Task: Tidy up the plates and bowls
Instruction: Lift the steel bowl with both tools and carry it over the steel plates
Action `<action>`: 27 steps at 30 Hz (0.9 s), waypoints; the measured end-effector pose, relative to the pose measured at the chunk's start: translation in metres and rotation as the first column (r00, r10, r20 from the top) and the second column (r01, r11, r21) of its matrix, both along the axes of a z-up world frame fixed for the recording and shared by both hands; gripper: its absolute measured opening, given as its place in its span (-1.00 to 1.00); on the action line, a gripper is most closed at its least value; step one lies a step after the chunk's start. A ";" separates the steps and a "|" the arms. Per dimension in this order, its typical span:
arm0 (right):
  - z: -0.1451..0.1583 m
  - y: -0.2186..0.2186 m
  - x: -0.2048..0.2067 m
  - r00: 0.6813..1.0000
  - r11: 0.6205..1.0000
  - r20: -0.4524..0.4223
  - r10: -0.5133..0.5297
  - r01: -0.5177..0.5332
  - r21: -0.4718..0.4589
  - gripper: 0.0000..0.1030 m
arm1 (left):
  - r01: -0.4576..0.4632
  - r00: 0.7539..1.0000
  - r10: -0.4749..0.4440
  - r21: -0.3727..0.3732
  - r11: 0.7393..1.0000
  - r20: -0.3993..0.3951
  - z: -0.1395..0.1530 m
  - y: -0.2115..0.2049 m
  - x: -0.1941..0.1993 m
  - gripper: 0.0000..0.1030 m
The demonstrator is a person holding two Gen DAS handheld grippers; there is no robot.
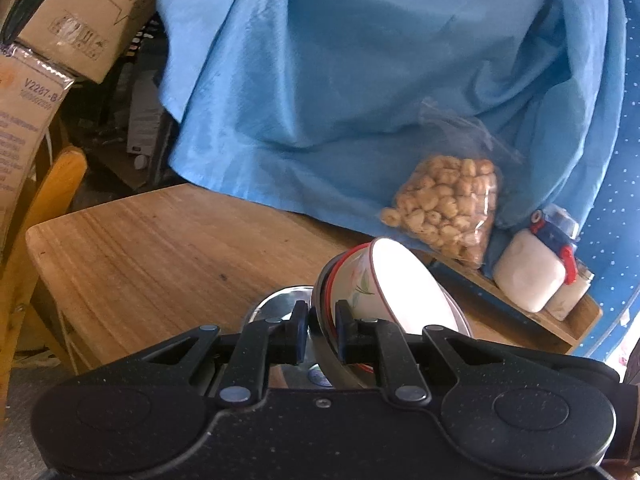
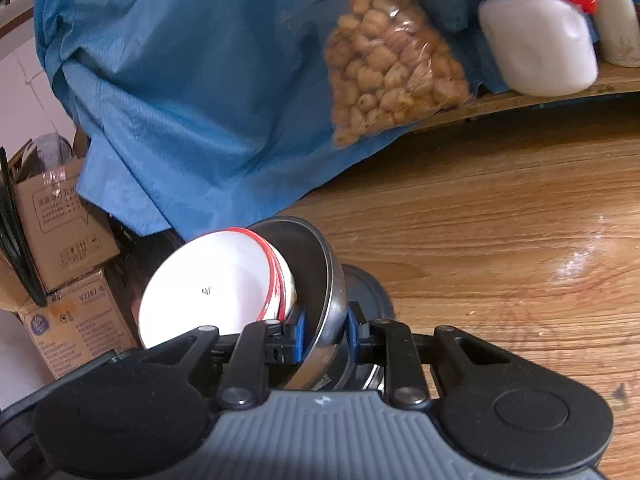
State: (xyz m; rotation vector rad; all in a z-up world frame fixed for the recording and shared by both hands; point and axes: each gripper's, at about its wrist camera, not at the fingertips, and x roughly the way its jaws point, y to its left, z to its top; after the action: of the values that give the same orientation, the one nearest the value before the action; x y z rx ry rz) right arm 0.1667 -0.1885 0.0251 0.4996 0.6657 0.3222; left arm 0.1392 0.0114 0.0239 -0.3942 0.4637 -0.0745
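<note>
While you hold the stack from both sides, your left gripper point(image 1: 322, 330) is clenched on the rim of the steel bowl point(image 1: 326, 344), one blue pad inside the rim and the other outside. Far left in that view, cardboard boxes point(image 1: 76, 20) are piled behind a wooden chair point(image 1: 44, 208), and the wooden table point(image 1: 160, 248) spreads out below the gripper. A blue cloth point(image 1: 360, 80) hangs behind the table across most of the view. Inside the steel bowl sits a white bowl point(image 1: 404, 284) with a red rim and a flower pattern; the whole stack is tilted and held above the table, with a metal plate point(image 1: 276, 300) visible just beneath it. To the right, a clear bag of nuts point(image 1: 444, 208) leans against the cloth, and beside it a white jar point(image 1: 528, 276) with a blue lid and red clasp stands on a wooden board point(image 1: 576, 324).

Seen from your right wrist, boxes sit at far left, then the white bowl's inside faces you, nested in the steel bowl. Your right gripper point(image 2: 324, 332) is clamped on the steel rim, a blue pad on each side of it. A dark round base shows behind the bowl, though what it is cannot be told. Further right lies bare tabletop, with the bag and jar above it.
</note>
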 end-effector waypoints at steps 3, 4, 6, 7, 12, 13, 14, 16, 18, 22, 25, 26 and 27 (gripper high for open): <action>-0.002 0.004 0.003 1.000 1.000 -0.010 0.012 -0.012 -0.006 -0.55 | -0.006 1.000 0.006 0.005 1.000 -0.008 -0.002 0.002 0.002 -0.74; -0.003 0.005 0.004 1.000 1.000 -0.012 0.013 -0.013 -0.007 -0.55 | -0.006 1.000 0.006 0.006 1.000 -0.010 -0.002 0.002 0.003 -0.74; -0.003 0.006 0.005 1.000 1.000 -0.015 0.014 -0.014 -0.008 -0.55 | -0.005 1.000 0.005 0.004 1.000 -0.015 -0.004 0.002 0.004 -0.74; -0.003 0.007 0.006 1.000 1.000 -0.016 0.014 -0.014 -0.010 -0.55 | -0.005 1.000 0.005 0.003 1.000 -0.017 -0.004 0.002 0.004 -0.74; -0.004 0.008 0.008 1.000 1.000 -0.019 0.010 -0.010 -0.016 -0.55 | -0.003 1.000 0.003 0.002 1.000 -0.025 -0.006 0.002 0.007 -0.74; -0.004 0.008 0.008 1.000 1.000 -0.021 0.010 -0.010 -0.015 -0.55 | -0.002 1.000 0.002 0.001 1.000 -0.027 -0.006 0.002 0.008 -0.74; -0.005 0.008 0.008 1.000 1.000 -0.022 0.009 -0.010 -0.017 -0.55 | -0.001 1.000 0.001 0.001 1.000 -0.028 -0.006 0.002 0.009 -0.74; -0.005 0.009 0.009 1.000 1.000 -0.023 0.007 -0.008 -0.023 -0.55 | 0.000 1.000 0.000 0.003 1.000 -0.029 -0.006 0.003 0.010 -0.74; -0.005 0.010 0.009 1.000 1.000 -0.026 0.004 -0.005 -0.031 -0.54 | 0.005 1.000 -0.005 0.001 1.000 -0.031 -0.007 0.003 0.012 -0.74; -0.004 0.012 0.012 1.000 0.999 -0.028 -0.009 0.008 -0.043 -0.54 | 0.016 0.999 -0.016 -0.004 1.000 -0.039 -0.008 0.005 0.017 -0.74; -0.003 0.013 0.014 0.999 0.999 -0.030 -0.013 0.012 -0.049 -0.54 | 0.017 0.999 -0.017 -0.006 1.000 -0.043 -0.009 0.006 0.020 -0.74; -0.004 0.014 0.014 0.999 0.999 -0.031 -0.014 0.012 -0.051 -0.54 | 0.016 0.999 -0.017 -0.007 1.000 -0.046 -0.010 0.007 0.021 -0.74; -0.004 0.014 0.015 0.999 0.999 -0.033 -0.014 0.012 -0.052 -0.54 | 0.016 0.999 -0.016 -0.008 1.000 -0.049 -0.011 0.007 0.022 -0.74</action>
State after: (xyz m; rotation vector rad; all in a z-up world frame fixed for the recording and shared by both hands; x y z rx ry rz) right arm 0.1818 -0.1743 0.0213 0.4600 0.7010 0.2844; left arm 0.1610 0.0188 0.0131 -0.4002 0.5153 -0.0819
